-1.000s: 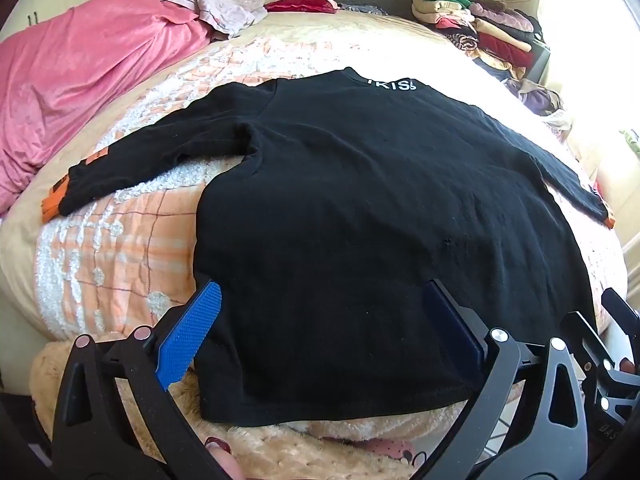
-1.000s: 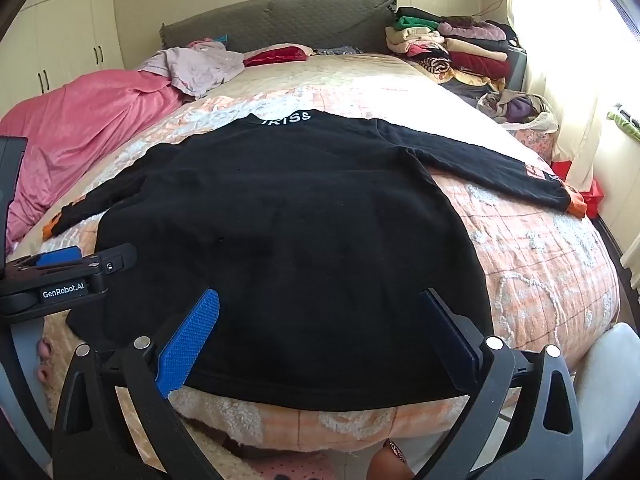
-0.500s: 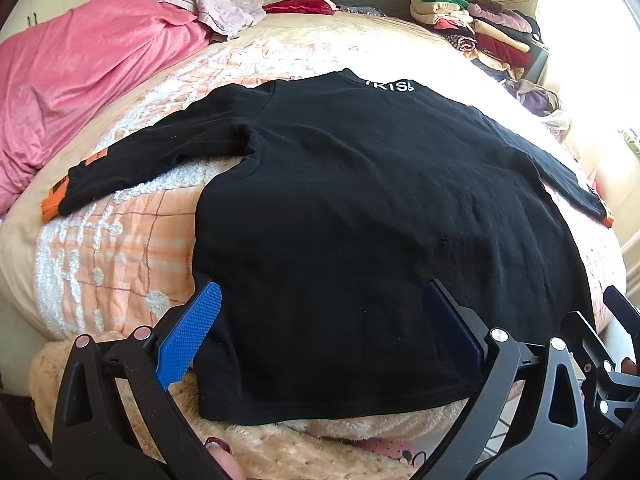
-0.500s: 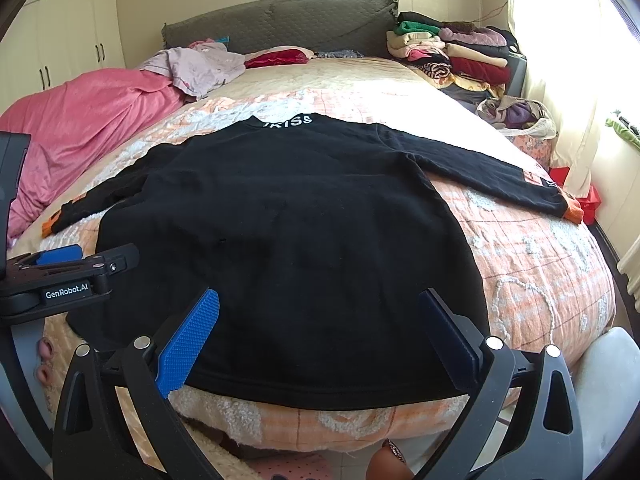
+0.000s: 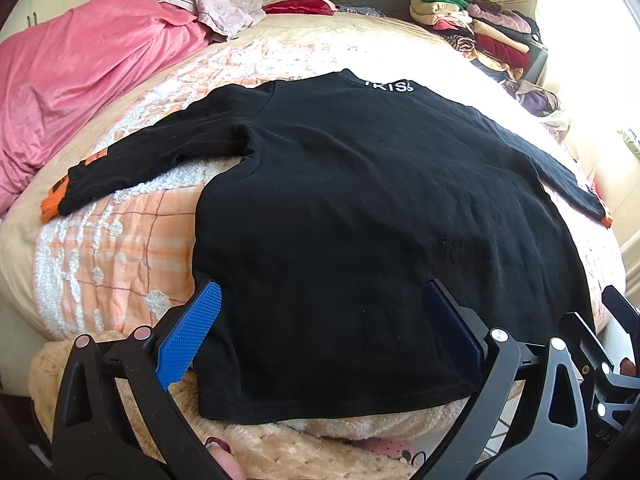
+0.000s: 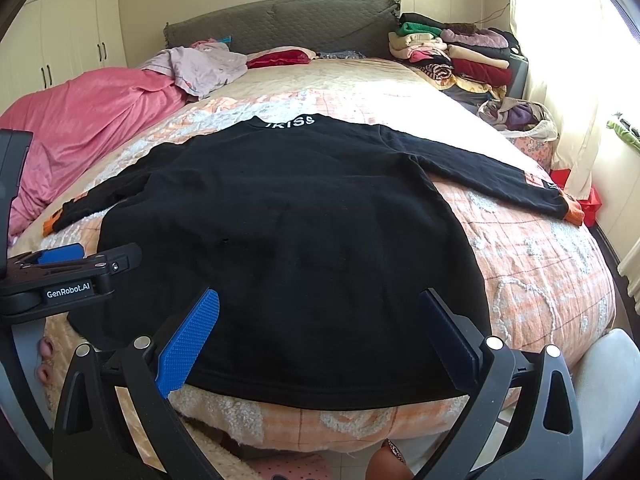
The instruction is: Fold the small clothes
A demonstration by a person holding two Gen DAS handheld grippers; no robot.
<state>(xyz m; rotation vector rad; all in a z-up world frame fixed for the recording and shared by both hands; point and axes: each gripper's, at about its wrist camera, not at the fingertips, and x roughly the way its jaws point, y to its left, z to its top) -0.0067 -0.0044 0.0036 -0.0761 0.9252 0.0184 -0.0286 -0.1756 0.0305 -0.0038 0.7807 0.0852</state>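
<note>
A black long-sleeved top (image 5: pixel 360 220) with orange cuffs and white lettering at the collar lies flat on the bed, sleeves spread to both sides; it also shows in the right wrist view (image 6: pixel 288 248). My left gripper (image 5: pixel 320 316) is open and empty, hovering above the hem near its left corner. My right gripper (image 6: pixel 320 316) is open and empty, above the hem toward its right side. The left gripper's body shows at the left edge of the right wrist view (image 6: pixel 68 276).
A pink duvet (image 5: pixel 80 80) is bunched on the bed's left side. Loose clothes (image 6: pixel 196 64) lie near the grey headboard (image 6: pixel 280 20). A pile of folded clothes (image 6: pixel 452 52) stands at the back right. The orange quilt (image 6: pixel 540 264) drops off at the near edge.
Both grippers have drawn back and lifted slightly, so more of the room shows. The top has not moved and both grippers stay open.
</note>
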